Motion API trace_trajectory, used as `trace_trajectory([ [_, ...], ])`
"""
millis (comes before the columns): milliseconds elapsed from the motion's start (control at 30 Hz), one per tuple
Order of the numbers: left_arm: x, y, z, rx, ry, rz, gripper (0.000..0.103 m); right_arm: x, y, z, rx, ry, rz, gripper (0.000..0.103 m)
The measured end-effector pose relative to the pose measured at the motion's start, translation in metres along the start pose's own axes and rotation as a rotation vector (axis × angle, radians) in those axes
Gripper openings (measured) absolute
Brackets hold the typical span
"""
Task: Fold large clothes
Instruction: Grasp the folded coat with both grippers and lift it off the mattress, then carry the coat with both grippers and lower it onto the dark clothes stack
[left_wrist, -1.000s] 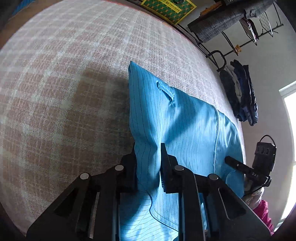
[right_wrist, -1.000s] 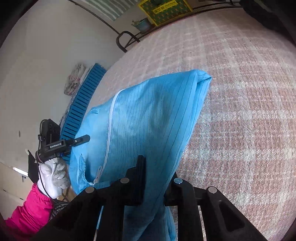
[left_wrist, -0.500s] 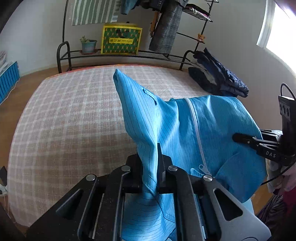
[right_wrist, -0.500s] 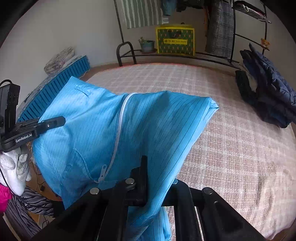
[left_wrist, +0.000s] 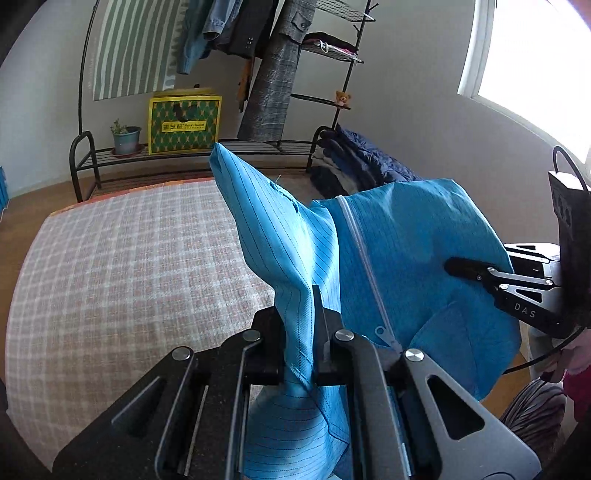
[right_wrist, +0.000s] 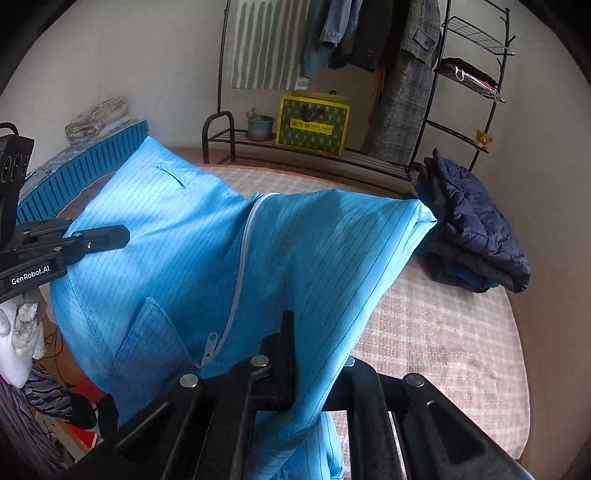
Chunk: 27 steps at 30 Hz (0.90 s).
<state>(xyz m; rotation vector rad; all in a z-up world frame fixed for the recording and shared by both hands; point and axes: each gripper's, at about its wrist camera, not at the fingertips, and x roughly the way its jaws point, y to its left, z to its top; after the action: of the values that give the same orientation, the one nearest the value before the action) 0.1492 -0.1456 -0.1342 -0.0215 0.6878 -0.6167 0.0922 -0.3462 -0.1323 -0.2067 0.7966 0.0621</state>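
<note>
Both jaws are pinching the striped blue jacket (left_wrist: 399, 251), its zipper (right_wrist: 240, 266) running away from the cameras.

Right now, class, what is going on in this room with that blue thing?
A person holds a blue zip-front garment up above a checked bed cover, one handheld gripper at each side. The left gripper and the right gripper are both shut on its fabric. The garment hangs stretched between them, not yet folded. A dark padded jacket lies on the bed's far side.
</note>
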Motion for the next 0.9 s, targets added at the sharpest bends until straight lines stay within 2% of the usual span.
trace_trajectory([
  [267, 0.016, -0.052, 0.041, 0.084, -0.022, -0.023, 0.007, -0.028, -0.041, 0.01, -0.008, -0.032, -0.089, 0.004],
  [500, 0.038, -0.108, 0.081, 0.111, -0.045, -0.047, 0.007, -0.055, -0.086, 0.017, -0.022, -0.081, -0.159, 0.004],
  [700, 0.067, -0.152, 0.107, 0.074, -0.034, -0.079, 0.007, -0.07, -0.136, 0.019, -0.005, -0.107, -0.189, 0.004],
  [900, 0.106, -0.197, 0.139, 0.082, -0.017, -0.125, 0.006, -0.068, -0.197, 0.031, 0.035, -0.101, -0.223, 0.004],
])
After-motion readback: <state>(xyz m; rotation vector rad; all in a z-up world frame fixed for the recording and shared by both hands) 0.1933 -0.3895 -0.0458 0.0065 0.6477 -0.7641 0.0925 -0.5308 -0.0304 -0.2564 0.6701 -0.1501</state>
